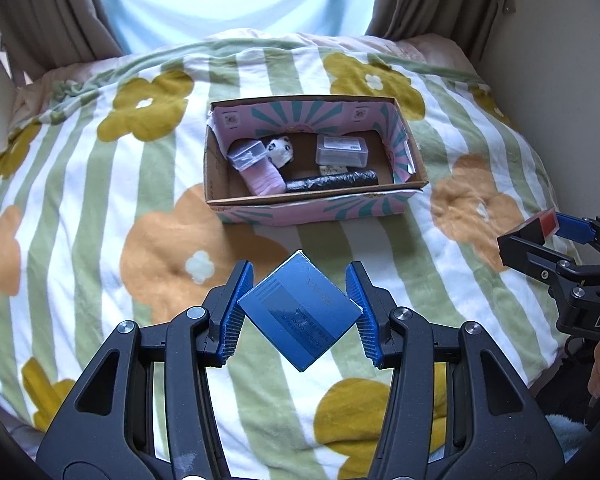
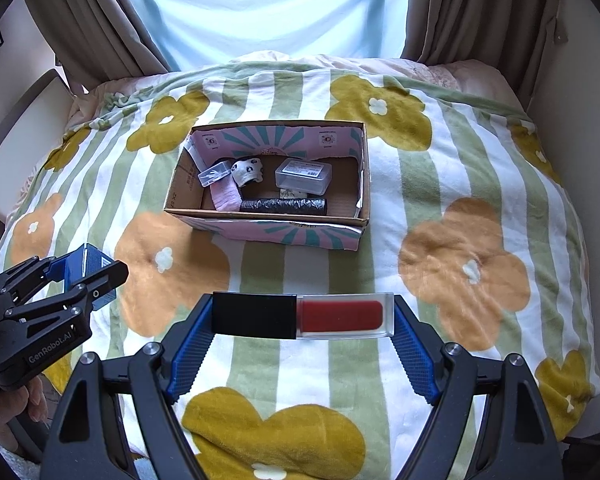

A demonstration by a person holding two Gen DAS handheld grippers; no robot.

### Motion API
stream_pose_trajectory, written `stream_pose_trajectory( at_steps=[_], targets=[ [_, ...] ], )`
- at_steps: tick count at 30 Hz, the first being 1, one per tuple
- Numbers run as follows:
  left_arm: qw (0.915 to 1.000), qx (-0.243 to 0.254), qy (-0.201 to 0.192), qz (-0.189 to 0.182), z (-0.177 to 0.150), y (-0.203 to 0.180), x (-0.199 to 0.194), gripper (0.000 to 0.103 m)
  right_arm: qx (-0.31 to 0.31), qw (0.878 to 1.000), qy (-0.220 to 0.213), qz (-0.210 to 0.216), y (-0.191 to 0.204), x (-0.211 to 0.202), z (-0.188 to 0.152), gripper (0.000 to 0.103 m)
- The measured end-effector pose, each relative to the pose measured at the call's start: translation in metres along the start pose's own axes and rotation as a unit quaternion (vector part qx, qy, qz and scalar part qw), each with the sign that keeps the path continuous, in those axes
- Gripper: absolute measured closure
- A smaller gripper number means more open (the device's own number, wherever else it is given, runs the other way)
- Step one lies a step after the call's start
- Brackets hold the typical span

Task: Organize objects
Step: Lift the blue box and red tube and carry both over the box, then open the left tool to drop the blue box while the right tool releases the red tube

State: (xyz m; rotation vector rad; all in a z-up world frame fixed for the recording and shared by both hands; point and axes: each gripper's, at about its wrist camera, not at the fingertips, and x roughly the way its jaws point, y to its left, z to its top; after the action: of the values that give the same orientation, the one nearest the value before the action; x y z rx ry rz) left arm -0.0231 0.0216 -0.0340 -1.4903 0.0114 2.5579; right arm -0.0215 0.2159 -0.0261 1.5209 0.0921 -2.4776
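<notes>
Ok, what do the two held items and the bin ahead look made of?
Blue box in the left claw: printed paperboard, smooth with slight sheen, crisp edges. Lip-gloss tube in the right claw: clear, glossy, probably plastic or glass, with matte black cap. Open box: corrugated cardboard, raw brown inside, printed outside.

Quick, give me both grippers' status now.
Left gripper: shut on the blue box.
Right gripper: shut on the red lip gloss tube, held crosswise.

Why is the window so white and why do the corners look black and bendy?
Both wrist views: daylight through the curtain washes it out; the fisheye lens curves the blanket and blackens corners. Left view: the blue box stays sharp.
</notes>
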Motion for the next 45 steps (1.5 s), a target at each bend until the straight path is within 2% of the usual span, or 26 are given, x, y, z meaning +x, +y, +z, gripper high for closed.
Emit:
stream_pose_trajectory(
  at_steps=[5, 11, 17, 25, 31, 36, 45],
  targets=[
    [1.0000, -0.007, 0.000, 0.002, 0.024, 0.008, 0.009, 0.058, -0.003, 1.000, -0.005, 0.003, -0.002, 0.008, 0.026, 0.023],
    [0.9998, -0.018, -0.003, -0.001, 0.074, 0.022, 0.032, 0.058, -0.007, 1.000, -0.009, 0.006, -0.005, 0.032, 0.068, 0.023],
    [0.9999, -0.014, 0.004, -0.002, 0.126, 0.031, 0.082, 0.058, -0.014, 1.000, 0.001, 0.004, -0.010, 0.074, 0.113, 0.023],
    [0.9992, -0.013, 0.037, -0.011, 0.173, 0.035, 0.171, 0.058, -0.016, 0.999, 0.036, 0.009, -0.008, 0.152, 0.144, 0.023],
    [0.9972, -0.027, 0.068, -0.014, 0.191, 0.042, 0.236, 0.058, -0.011, 0.997, 0.071, 0.017, 0.001, 0.205, 0.151, 0.023],
    [0.9950, -0.031, 0.095, -0.010, 0.194, 0.046, 0.280, 0.058, 0.012, 0.996, 0.092, 0.010, 0.004, 0.237, 0.148, 0.023],
    [0.9922, -0.048, 0.114, -0.017, 0.195, 0.050, 0.310, 0.058, 0.061, 0.992, 0.109, 0.006, 0.004, 0.258, 0.144, 0.023]
  ],
)
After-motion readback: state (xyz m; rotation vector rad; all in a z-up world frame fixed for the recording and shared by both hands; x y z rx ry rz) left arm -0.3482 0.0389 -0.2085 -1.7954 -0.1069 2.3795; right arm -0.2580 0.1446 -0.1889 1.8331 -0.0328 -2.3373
